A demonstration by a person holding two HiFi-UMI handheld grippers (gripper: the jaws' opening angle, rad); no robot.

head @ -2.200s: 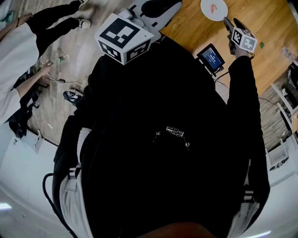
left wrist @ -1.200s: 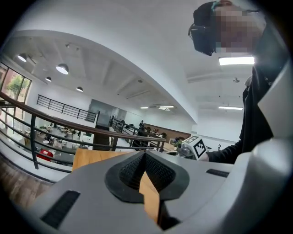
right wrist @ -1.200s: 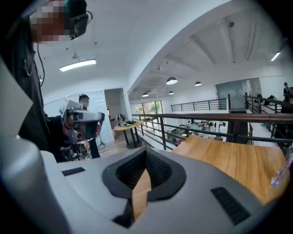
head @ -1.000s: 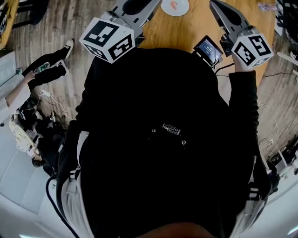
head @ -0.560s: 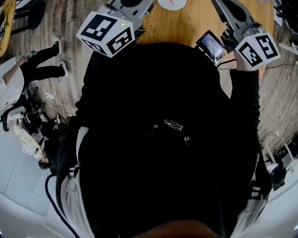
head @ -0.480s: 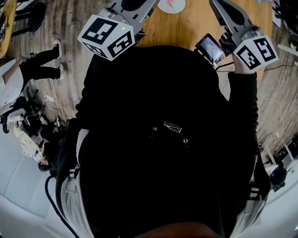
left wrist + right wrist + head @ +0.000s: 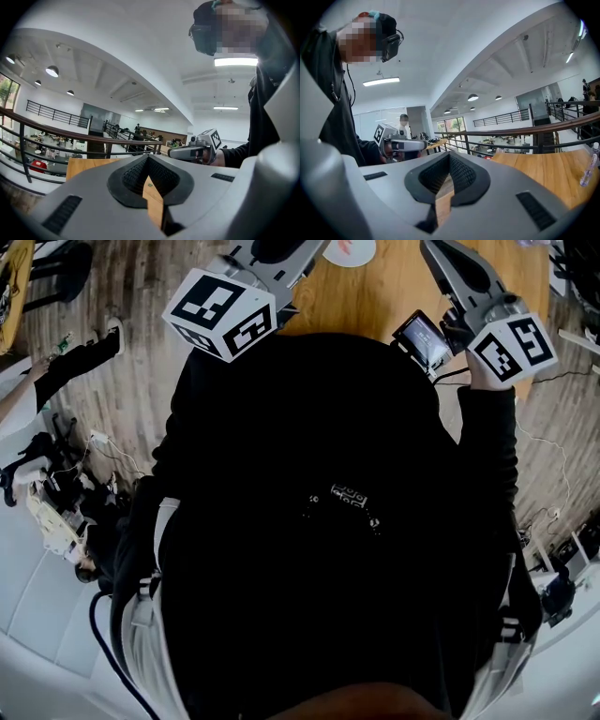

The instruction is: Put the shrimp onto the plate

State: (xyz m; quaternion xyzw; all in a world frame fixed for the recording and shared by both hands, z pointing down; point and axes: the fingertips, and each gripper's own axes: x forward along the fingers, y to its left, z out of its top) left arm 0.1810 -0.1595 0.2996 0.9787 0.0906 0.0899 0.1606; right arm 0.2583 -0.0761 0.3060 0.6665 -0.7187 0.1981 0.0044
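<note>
A white plate [image 7: 354, 251] lies on the wooden table [image 7: 375, 292] at the top edge of the head view, with the orange shrimp [image 7: 342, 246] on it. My left gripper [image 7: 148, 156] is shut with nothing between its pads. It hovers level over the table's near edge, left of the plate. Held to the right of the plate, my right gripper [image 7: 450, 153] is also shut and empty. Each gripper view shows the other gripper across from it, the right gripper [image 7: 197, 150] and the left gripper [image 7: 401, 143]. Neither gripper view shows the plate.
A small screen device [image 7: 422, 338] sits at the near table edge by my right hand. A clear bottle [image 7: 587, 172] lies on the table at the far right. A railing [image 7: 525, 133] runs behind the table. People and cables are on the floor to the left [image 7: 56, 381].
Since the earliest frame my right gripper has come back from beside the plate to the near table edge. Over the last second both grippers have barely shifted.
</note>
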